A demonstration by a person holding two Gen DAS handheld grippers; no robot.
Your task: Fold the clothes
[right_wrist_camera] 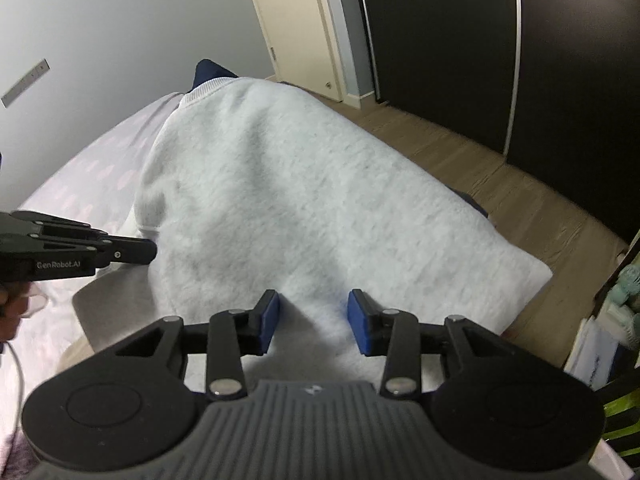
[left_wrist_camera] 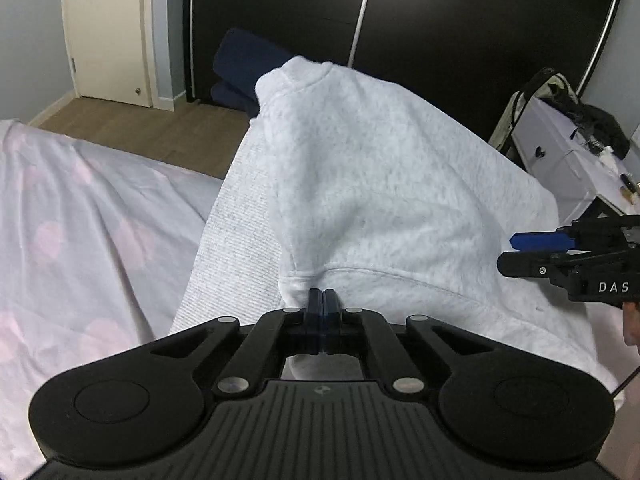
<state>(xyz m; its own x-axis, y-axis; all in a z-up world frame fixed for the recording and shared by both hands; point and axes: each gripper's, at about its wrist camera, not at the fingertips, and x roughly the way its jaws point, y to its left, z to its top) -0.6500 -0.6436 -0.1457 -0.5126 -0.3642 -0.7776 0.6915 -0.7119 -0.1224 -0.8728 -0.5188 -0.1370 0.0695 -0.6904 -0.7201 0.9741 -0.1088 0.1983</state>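
Observation:
A light grey fleece sweatshirt (left_wrist_camera: 380, 184) lies on the bed, part of it lifted and folded over; it also shows in the right wrist view (right_wrist_camera: 304, 208). My left gripper (left_wrist_camera: 324, 300) is shut on a seamed edge of the sweatshirt and holds it raised. It shows in the right wrist view (right_wrist_camera: 140, 252) at the left edge of the garment. My right gripper (right_wrist_camera: 312, 320) is open, its blue pads (right_wrist_camera: 269, 320) just above the near part of the sweatshirt, holding nothing. It shows in the left wrist view (left_wrist_camera: 516, 252) at the right.
The bed has a white sheet with pale pink spots (left_wrist_camera: 80, 220). Dark blue folded fabric (left_wrist_camera: 244, 68) lies beyond the sweatshirt. A black wardrobe (left_wrist_camera: 460, 20), a cream door (left_wrist_camera: 104, 32) and wood floor (right_wrist_camera: 520, 200) are behind. A white drawer unit with bags (left_wrist_camera: 568, 148) stands right.

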